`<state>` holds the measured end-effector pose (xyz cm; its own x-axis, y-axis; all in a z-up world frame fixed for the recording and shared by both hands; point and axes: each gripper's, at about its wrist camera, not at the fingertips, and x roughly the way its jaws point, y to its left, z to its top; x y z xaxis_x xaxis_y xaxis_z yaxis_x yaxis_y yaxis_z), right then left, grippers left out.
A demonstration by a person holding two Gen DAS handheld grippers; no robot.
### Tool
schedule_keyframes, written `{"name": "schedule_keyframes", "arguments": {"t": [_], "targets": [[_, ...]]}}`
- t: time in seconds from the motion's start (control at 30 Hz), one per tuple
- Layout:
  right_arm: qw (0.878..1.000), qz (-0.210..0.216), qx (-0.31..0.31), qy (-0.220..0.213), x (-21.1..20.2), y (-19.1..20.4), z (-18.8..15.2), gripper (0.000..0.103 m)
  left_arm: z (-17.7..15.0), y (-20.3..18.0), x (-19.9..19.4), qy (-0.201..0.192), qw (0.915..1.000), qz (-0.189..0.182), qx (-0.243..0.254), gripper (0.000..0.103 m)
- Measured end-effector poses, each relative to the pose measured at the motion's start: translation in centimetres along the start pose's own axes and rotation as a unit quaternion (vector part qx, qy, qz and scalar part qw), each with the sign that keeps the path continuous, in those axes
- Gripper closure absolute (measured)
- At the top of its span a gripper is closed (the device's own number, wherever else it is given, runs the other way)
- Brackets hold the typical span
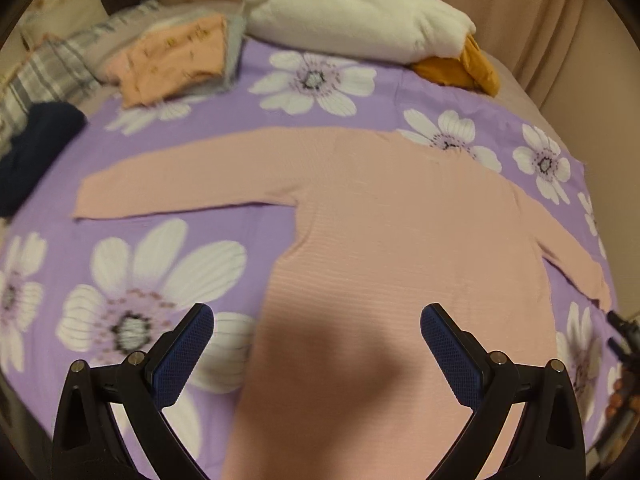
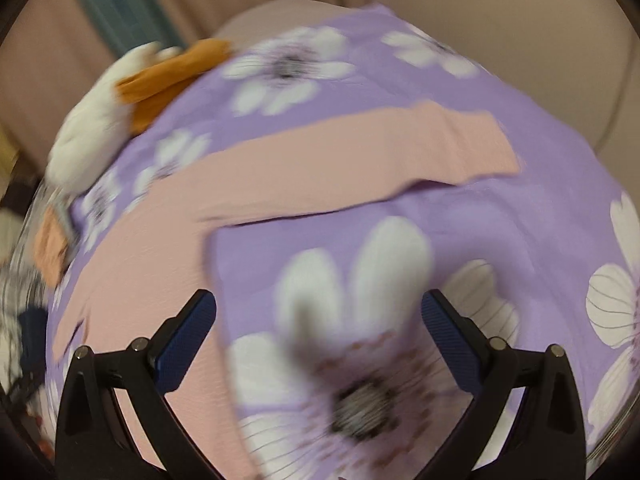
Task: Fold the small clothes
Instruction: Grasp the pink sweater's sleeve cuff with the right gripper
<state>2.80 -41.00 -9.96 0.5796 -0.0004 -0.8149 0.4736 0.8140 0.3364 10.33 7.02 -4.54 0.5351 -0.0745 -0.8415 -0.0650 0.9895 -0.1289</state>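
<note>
Purple flowered bed cover (image 1: pixel 248 92) under spread pink sweater (image 1: pixel 380 248), folded clothes (image 1: pixel 172 60)

Warm, dim indoor light. Soft dark shadow cast on lower body of pink ribbed long-sleeved top (image 1: pixel 384 264). Strong fisheye bending and black vignette noted at edges. Heavy motion blur recorded in right wrist view: purple bedspread with white flowers (image 2: pixel 500 216) smeared. No glare.

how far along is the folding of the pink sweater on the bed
Done: the pink sweater lies flat on the purple sheet, sleeves spread. In hand: nothing; the left gripper and the right gripper are both open. Left: every fold.
</note>
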Motion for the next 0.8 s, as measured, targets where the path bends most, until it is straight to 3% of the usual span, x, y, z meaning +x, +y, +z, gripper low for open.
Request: {"name": "schedule_keyframes", "arguments": {"t": [0.13, 0.2, 0.47, 0.57, 0.63, 0.7, 0.8], "targets": [[0.997, 0.019, 0.073, 0.003, 3.3, -3.6, 1.7, 0.009, 0.8, -0.5, 1.6, -0.001, 0.9996, -0.026, -0.011, 0.001], [0.994, 0.037, 0.104, -0.018, 4.0, -4.7, 2.6, 0.009, 1.3, -0.8, 2.4, 0.001, 0.9991, -0.04, -0.017, 0.001], [0.967, 0.098, 0.222, -0.079, 4.6, -7.9, 6.0, 0.013, 3.0, -2.4, 4.6, 0.012, 0.9985, -0.052, -0.011, 0.001], [0.958, 0.099, 0.252, -0.099, 4.9, -9.3, 6.4, 0.033, 3.2, -2.5, 5.2, 0.017, 0.9983, -0.054, -0.012, 0.001], [0.953, 0.093, 0.27, -0.102, 5.2, -10.1, 6.6, 0.069, 3.3, -2.4, 5.4, 0.02, 0.9981, -0.056, -0.016, 0.001], [0.952, 0.082, 0.277, -0.103, 5.1, -10.4, 6.8, 0.093, 3.4, -2.2, 5.5, 0.023, 0.9977, -0.06, -0.022, 0.001], [0.962, 0.077, 0.23, -0.126, 3.3, -8.5, 8.0, 0.096, 3.5, -1.6, 5.7, 0.029, 0.9967, -0.067, -0.036, 0.001]]}}
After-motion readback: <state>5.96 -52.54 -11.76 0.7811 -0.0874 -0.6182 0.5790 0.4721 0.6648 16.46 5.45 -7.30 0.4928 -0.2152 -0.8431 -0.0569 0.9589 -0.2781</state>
